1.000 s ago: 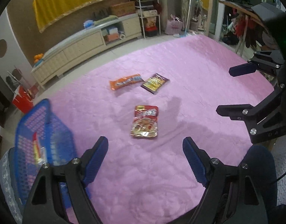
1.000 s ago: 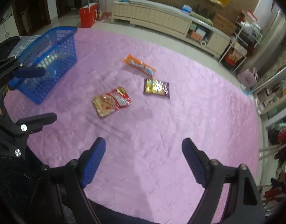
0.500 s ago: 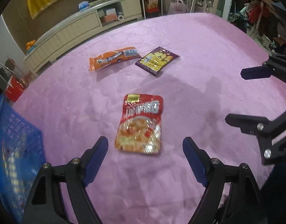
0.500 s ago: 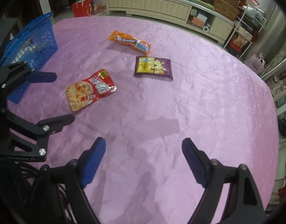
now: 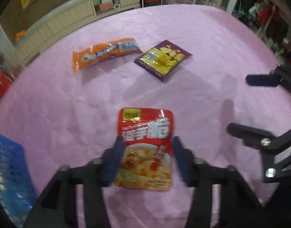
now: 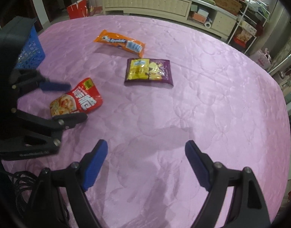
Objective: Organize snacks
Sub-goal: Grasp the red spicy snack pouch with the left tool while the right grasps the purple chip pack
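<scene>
A red snack pouch lies flat on the pink quilted surface. My left gripper is low over it, its blue fingers either side of the pouch, narrowed but still open. An orange snack pack and a purple-and-yellow snack pack lie farther back. The right wrist view shows the red pouch, the orange pack and the purple pack. My right gripper is open and empty above bare quilt. A blue basket stands at the left.
The blue basket also shows at the left of the right wrist view, partly behind the left gripper. A cream sideboard and a red bag stand beyond the quilt. A shelf rack is at the far right.
My left gripper has moved forward and down over the red pouch, and its fingers have closed in to the pouch's sides. My right gripper has dipped lower and stayed open.
</scene>
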`<state>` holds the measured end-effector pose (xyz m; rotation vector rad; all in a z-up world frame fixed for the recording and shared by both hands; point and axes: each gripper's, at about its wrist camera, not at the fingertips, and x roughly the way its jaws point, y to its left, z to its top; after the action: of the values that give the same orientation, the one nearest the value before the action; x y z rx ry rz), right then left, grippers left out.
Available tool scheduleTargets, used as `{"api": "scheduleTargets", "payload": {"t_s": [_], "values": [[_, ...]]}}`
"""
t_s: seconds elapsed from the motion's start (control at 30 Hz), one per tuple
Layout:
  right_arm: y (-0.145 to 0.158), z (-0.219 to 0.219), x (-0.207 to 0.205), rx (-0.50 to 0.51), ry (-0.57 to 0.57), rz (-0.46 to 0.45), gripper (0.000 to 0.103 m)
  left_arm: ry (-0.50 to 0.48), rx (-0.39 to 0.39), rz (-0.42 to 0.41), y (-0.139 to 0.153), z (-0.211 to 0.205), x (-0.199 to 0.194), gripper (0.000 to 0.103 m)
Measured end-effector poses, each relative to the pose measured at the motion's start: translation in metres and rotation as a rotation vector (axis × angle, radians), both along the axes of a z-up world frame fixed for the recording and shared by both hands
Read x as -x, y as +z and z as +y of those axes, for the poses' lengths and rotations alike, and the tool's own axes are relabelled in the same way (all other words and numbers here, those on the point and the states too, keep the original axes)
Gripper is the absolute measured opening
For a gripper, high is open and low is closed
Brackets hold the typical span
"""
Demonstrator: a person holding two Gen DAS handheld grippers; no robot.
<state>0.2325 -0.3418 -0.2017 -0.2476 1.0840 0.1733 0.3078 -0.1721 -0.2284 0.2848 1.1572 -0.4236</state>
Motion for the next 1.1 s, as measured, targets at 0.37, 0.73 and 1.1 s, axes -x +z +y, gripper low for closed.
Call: {"api": "scheduleTargets", "payload": {"t_s": [0.37,0.73,1.1], "values": [[0.003,-0.008,-0.004,-0.046,-0.010,0.024,0.087,-0.031,-0.040,-0.025,0.005,-0.007,0.022,0.014],[0.006,-0.007,-0.049,-0.116,-0.043,0.052,0.087,0.055,-0.022,-0.097,0.027,0.027,0.008,0.013],[-0.008,0.016,-0.113,-0.134,-0.099,0.087,0.087,0.169,-0.069,-0.133,0.031,0.042,-0.016,0.013]]}}
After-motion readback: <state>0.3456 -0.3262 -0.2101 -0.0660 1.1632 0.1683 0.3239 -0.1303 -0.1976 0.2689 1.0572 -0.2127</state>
